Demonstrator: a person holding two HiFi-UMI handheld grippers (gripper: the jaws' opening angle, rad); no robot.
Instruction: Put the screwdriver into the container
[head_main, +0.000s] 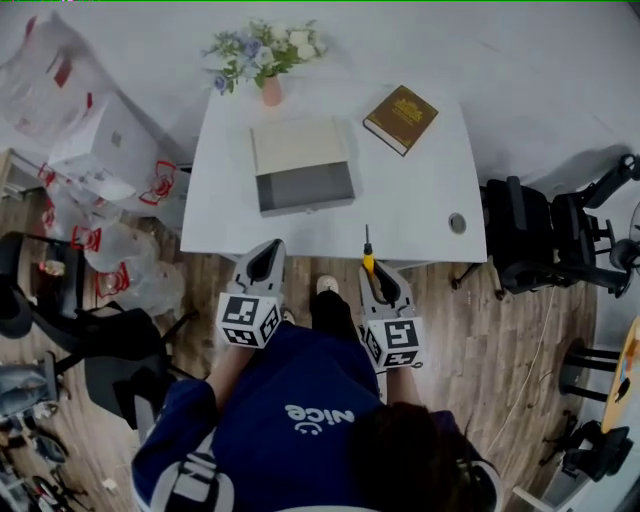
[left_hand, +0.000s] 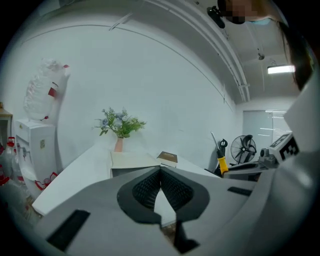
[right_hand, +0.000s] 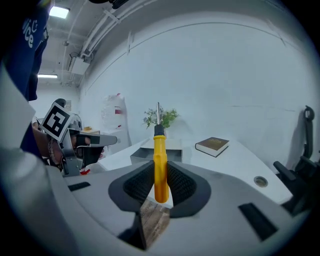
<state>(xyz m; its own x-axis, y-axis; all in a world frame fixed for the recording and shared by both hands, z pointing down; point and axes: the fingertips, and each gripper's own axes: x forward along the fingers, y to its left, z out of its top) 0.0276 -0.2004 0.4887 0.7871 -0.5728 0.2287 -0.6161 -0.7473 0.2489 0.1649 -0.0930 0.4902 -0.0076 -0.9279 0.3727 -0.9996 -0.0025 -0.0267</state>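
Yellow screwdriver (right_hand: 159, 150) between ribbed right tongs (right_hand: 160, 172)

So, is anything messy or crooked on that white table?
Not really. The brown book lies slanted to the edges of the table. The open container and the flower vase sit tidy, and nothing is spilled. The screwdriver isn't lost: the right gripper holds it upright.
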